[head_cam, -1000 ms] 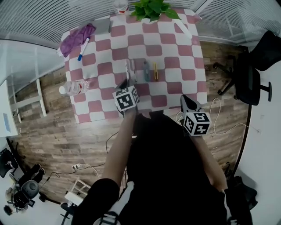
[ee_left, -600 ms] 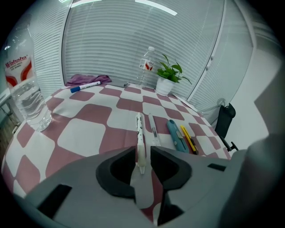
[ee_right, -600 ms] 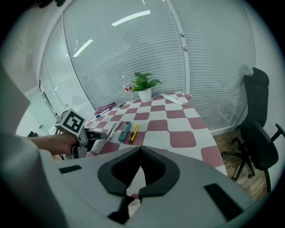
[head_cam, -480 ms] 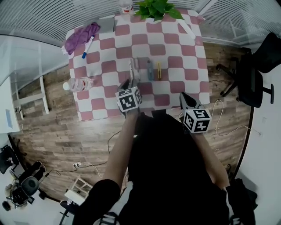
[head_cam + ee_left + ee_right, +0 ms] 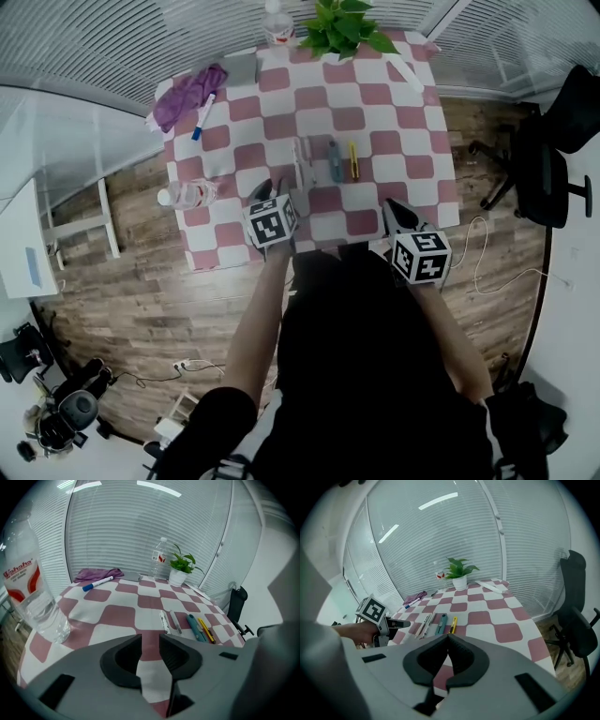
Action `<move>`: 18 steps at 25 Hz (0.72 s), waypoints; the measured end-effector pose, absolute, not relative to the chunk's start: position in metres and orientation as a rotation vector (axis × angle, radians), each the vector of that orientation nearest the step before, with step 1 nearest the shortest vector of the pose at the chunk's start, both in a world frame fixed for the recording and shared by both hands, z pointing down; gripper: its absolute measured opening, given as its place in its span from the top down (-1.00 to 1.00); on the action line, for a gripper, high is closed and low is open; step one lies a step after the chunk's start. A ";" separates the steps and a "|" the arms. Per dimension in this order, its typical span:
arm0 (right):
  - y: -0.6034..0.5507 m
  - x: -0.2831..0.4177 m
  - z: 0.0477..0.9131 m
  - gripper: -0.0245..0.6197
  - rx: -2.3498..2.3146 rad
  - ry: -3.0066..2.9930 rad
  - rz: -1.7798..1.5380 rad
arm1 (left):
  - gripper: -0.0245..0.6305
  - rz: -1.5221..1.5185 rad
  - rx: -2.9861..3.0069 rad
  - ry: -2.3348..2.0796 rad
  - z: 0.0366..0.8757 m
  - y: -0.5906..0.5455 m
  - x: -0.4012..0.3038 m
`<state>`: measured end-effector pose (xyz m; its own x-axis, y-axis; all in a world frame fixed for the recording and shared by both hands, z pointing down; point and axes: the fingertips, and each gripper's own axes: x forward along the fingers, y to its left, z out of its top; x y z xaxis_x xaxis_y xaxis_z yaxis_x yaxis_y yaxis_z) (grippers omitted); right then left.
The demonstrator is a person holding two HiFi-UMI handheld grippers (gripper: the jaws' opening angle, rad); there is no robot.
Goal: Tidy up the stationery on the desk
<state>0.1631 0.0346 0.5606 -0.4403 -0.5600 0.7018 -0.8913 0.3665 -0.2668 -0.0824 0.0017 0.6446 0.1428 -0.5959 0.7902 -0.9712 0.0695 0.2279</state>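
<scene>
Backed off the white pen [image 5: 298, 165] beside the teal cutter [image 5: 335, 161] on the desk [image 5: 412, 122] — left tool [image 5: 266, 189] just spread, empty; right tool [image 5: 394, 208] pressed together, empty. Risks clipping the water bottle [image 5: 187, 194] when reaching for the blue marker [image 5: 202, 103].

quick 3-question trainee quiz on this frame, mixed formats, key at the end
1. True or false: the right gripper holds a pen.
2. In the head view, the rightmost item in the row is: A yellow, B teal, C purple.
3. How many bottles stand on the table?
Key: 1 false, it is shut and empty. 2 A. 3 two.
</scene>
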 end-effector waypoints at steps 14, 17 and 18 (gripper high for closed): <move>0.028 0.109 0.559 0.86 1.309 -2.122 0.914 | 0.41 0.633 1.750 -1.587 0.609 -0.110 -0.157; 0.028 0.104 0.562 0.86 1.332 -2.106 0.935 | 0.34 0.656 1.759 -1.595 0.607 -0.134 -0.171; 0.027 0.102 0.562 0.86 1.340 -2.101 0.940 | 0.31 0.663 1.753 -1.607 0.608 -0.141 -0.178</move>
<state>0.1019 0.0274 0.5623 -0.4099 -0.5865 0.6985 -0.9117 0.2873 -0.2938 -0.1782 -0.1415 0.6079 0.1167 -0.6563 0.7455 -0.9910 -0.0273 0.1311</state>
